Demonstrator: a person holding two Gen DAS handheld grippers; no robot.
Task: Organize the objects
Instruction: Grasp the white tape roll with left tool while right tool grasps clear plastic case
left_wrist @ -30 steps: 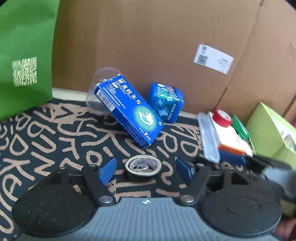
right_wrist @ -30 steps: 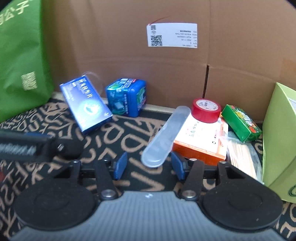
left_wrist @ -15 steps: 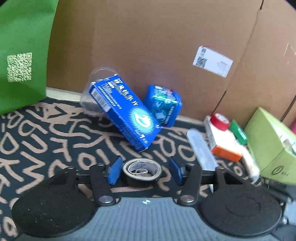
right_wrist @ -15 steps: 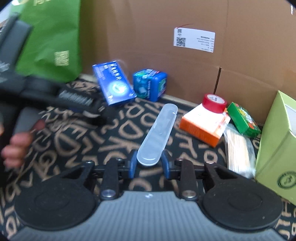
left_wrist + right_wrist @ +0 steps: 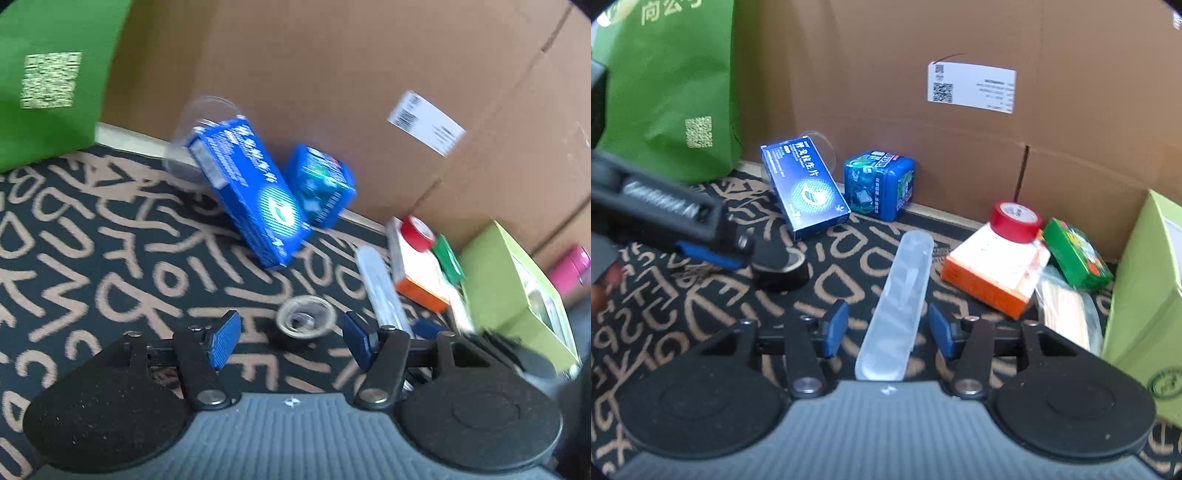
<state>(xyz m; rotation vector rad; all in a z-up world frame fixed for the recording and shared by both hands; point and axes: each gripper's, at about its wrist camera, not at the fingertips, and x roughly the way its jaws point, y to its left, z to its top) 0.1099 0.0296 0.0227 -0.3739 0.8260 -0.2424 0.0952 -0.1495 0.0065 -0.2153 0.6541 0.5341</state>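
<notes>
Your right gripper (image 5: 886, 325) is opening, its pads clear of the translucent plastic case (image 5: 897, 306) lying between them on the patterned mat (image 5: 701, 314), while your left gripper (image 5: 288, 336), also opening, brackets the black tape roll (image 5: 304, 321) untouched, both seemingly staged for sorting.

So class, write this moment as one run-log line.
left gripper: opening, astride black tape roll, not gripping | right gripper: opening, clear plastic case between pads, untouched | both on patterned mat

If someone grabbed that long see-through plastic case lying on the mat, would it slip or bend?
The clear case looks like smooth, glossy hard plastic, so it probably stays stiff but may slide between the pads. Its rounded ends and long shape suggest that it could pivot if gripped at one end. It looks light.
</notes>
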